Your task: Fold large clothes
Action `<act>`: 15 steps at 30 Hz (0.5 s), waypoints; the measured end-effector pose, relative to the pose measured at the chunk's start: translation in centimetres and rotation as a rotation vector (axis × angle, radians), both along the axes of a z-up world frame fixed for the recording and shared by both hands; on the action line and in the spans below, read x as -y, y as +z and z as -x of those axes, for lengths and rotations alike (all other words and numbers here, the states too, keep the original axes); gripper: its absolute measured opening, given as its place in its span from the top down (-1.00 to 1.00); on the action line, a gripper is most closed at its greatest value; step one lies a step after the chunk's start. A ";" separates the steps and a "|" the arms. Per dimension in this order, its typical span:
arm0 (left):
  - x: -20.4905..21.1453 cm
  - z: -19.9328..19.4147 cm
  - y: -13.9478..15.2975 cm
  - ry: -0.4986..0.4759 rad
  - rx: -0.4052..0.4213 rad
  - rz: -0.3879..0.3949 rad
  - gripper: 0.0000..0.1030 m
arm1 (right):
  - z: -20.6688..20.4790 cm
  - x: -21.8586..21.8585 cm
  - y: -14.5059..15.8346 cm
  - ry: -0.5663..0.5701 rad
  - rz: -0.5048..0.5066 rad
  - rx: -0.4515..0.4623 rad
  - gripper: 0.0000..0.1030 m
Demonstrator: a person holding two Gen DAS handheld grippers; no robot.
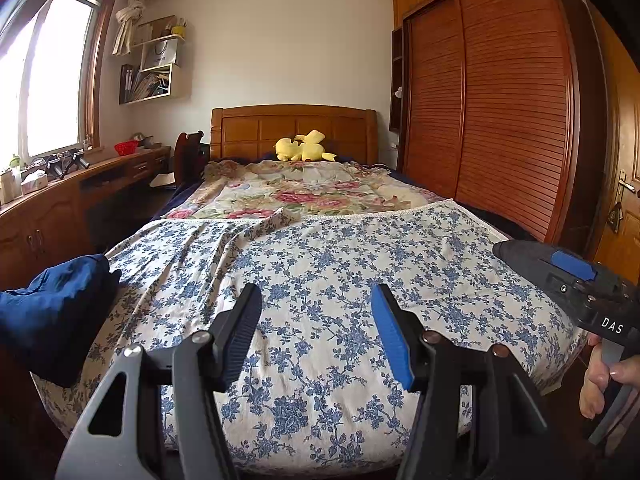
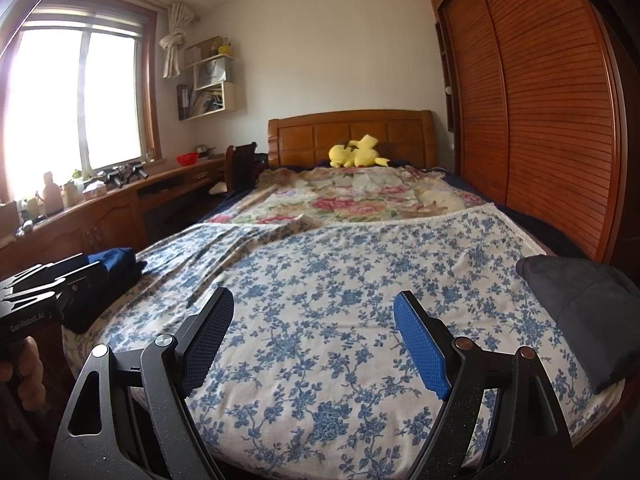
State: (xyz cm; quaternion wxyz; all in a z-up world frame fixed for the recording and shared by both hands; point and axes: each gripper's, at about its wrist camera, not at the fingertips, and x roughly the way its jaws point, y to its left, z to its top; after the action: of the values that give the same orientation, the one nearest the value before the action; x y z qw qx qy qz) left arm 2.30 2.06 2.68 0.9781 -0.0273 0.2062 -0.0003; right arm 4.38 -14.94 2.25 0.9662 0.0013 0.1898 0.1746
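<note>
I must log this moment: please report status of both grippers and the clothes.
Left gripper open, right gripper open, both empty above bed. Dark blue folded garment at left edge, dark grey folded garment at right edge. Nothing between.

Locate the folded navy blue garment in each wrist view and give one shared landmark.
Left wrist: the navy blue garment lies at the left edge, on the bed's near left corner.
Right wrist: the garment is at lower left, partly behind the left gripper's body.
Shared landmark: the yellow plush toy by the headboard.
</note>
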 end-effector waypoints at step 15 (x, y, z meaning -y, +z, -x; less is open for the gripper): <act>0.0 0.2 0.0 -0.002 0.009 -0.005 -0.10 | 0.0 0.0 -0.1 0.000 0.000 0.000 -0.63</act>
State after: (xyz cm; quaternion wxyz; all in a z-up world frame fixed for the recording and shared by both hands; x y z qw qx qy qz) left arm 2.09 2.09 2.72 0.9791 -0.0249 0.2019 -0.0008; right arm 4.35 -14.94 2.17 0.9662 0.0011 0.1897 0.1747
